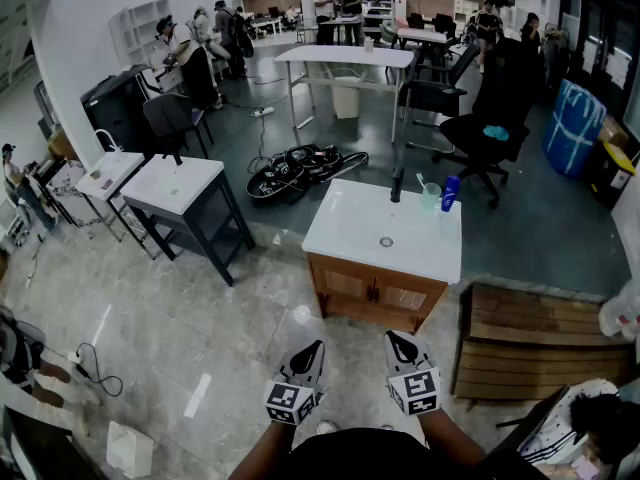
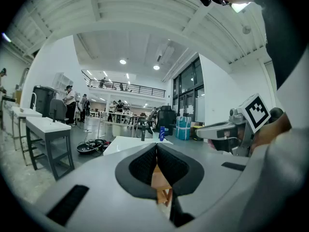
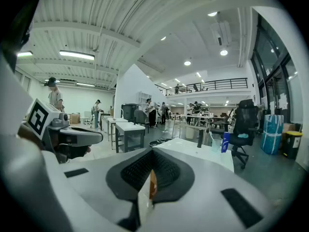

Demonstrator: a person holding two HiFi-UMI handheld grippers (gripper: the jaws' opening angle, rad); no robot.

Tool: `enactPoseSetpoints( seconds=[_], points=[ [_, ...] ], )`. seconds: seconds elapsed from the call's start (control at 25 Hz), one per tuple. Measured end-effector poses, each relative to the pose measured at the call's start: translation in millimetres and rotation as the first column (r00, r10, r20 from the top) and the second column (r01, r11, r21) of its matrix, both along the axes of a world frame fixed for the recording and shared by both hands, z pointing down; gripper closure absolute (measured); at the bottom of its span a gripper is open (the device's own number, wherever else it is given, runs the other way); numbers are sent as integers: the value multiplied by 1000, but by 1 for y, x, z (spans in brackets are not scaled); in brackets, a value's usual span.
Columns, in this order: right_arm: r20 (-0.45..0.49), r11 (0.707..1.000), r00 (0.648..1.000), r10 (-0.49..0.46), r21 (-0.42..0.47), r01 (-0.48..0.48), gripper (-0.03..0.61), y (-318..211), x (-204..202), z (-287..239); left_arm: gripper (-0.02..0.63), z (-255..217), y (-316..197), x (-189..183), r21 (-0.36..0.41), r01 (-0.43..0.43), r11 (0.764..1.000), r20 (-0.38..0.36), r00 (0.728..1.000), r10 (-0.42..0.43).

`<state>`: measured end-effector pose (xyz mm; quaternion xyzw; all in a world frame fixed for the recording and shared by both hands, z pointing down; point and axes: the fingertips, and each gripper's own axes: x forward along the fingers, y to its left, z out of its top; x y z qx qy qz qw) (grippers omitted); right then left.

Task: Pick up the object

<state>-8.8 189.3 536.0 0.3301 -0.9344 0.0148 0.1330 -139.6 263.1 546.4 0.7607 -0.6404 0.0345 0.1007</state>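
Plainly, nothing is in hand yet. The left gripper [image 1: 305, 356] and the right gripper [image 1: 404, 348] both hang close in front of the person. Each has its jaws pressed together on nothing and points slightly down toward the white worktop [image 1: 350, 238] ahead. The likeliest object, the blue bottle [image 1: 450, 193], stands upright at the far right corner of that worktop. It is just beside a clear cup [image 1: 430, 197], near the dark faucet [image 1: 397, 183], and well apart from both grippers.

The first risk, as I judge it, is arriving with the jaws closed. A gripper that is not opened before the reach would strike the bottle and topple it instead of taking it. The bottle stands close to the back and right edges, so a knock could send it off the worktop to the floor.

The second risk is crowding. The cup sits so near the bottle that a wide gripper coming in from the left could tip the cup or close on both things. The faucet also narrows that side.

A tall, slim bottle gripped near its top may swing or slip, so a hold around the body looks safer. The task also names no particular object, so taking the cup by mistake is a real possibility.
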Motion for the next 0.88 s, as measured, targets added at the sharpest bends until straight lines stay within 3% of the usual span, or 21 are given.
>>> enactPoseSetpoints(
  seconds=[0.36,0.88],
  points=[
    [56,1000,998,-12,-3,13,560,6,-9,-10,594,1,11,-7,-9,9,1000,11,1000,-9],
    [96,998,995,11,67,-17,560,8,-33,-27,594,-7,21,-29,38,-3,999,15,1000,3]
  ],
)
